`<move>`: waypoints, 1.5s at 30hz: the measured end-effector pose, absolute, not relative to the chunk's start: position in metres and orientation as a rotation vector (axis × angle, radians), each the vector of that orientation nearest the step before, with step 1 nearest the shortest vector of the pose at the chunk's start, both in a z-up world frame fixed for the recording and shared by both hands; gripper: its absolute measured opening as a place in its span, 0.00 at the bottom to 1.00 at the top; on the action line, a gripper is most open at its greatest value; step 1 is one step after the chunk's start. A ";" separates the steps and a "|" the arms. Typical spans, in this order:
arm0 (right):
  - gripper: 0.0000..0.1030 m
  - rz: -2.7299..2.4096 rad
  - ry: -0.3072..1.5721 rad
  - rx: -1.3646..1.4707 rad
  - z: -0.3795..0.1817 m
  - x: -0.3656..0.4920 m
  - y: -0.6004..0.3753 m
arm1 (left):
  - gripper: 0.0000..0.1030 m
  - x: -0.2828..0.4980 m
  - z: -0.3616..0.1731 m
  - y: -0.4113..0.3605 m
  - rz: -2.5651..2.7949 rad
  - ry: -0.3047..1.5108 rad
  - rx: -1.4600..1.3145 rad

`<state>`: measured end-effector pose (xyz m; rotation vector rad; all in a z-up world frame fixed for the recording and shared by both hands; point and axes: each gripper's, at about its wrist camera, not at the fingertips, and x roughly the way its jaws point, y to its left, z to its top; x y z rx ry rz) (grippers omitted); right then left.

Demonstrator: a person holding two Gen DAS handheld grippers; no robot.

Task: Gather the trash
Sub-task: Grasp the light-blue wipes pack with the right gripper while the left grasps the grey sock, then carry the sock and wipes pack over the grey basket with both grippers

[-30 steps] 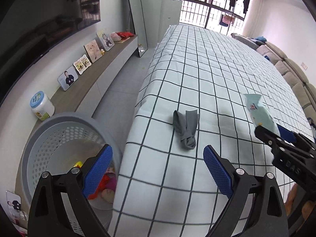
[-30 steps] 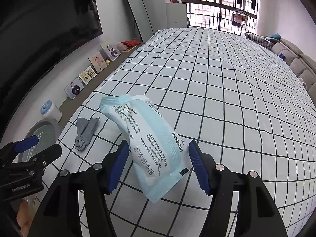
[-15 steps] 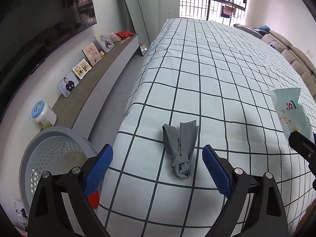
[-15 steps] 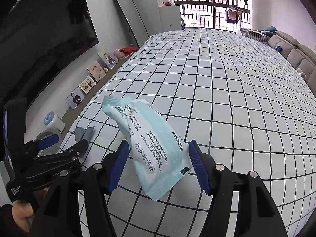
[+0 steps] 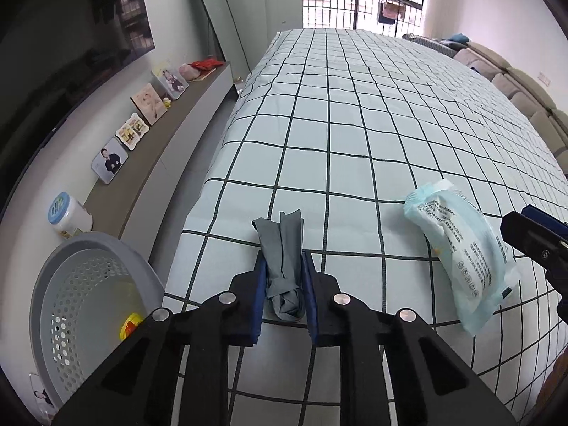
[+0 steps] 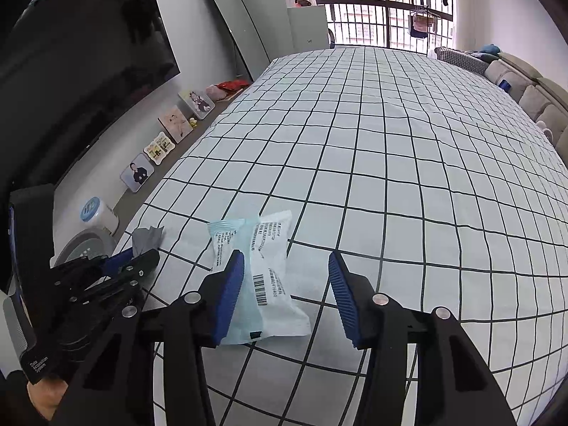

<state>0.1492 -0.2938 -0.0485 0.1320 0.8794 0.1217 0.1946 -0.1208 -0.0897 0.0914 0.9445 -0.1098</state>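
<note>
1. Right gripper (image 6: 285, 293): jaws wide apart, low over the bed (image 6: 408, 163) near its front edge.
2. Wipes pack (image 6: 264, 277) lies flat on the bed between the pads, against the left pad (image 6: 230, 294).
3. Left gripper (image 6: 117, 266) at the bed's front-left corner, closed on grey cloth (image 6: 147, 238).
4. Grey basket (image 6: 85, 245) sits just off that corner.

Checked bedspread (image 5: 355, 163), framed photos (image 5: 110, 162) and white jar (image 5: 69, 214) along the ledge (image 5: 170, 142), leaning mirror (image 6: 245, 35), dark television (image 6: 81, 71).
</note>
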 end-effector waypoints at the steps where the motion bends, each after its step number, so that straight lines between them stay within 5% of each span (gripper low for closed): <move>1: 0.47 0.126 0.881 0.131 -0.049 0.150 -0.293 | 0.18 0.192 -0.088 -0.119 -0.110 0.940 0.087; 6: 0.50 0.157 0.877 0.139 -0.046 0.148 -0.291 | 0.18 0.181 -0.075 -0.107 -0.095 0.904 0.079; 10: 0.68 0.176 0.864 0.111 -0.046 0.149 -0.282 | 0.18 0.169 -0.066 -0.095 -0.087 0.883 0.061; 15: 0.72 0.177 0.892 0.070 -0.056 0.153 -0.269 | 0.18 0.152 -0.058 -0.079 -0.079 0.874 0.048; 21: 0.71 0.151 0.947 0.056 -0.072 0.163 -0.262 | 0.18 0.132 -0.055 -0.064 -0.066 0.859 0.062; 24: 0.50 0.147 0.970 0.045 -0.077 0.166 -0.260 | 0.18 0.125 -0.053 -0.056 -0.063 0.856 0.056; 45: 0.48 0.376 0.848 -0.018 -0.013 0.119 -0.137 | 0.18 0.097 -0.052 0.049 0.073 0.832 -0.051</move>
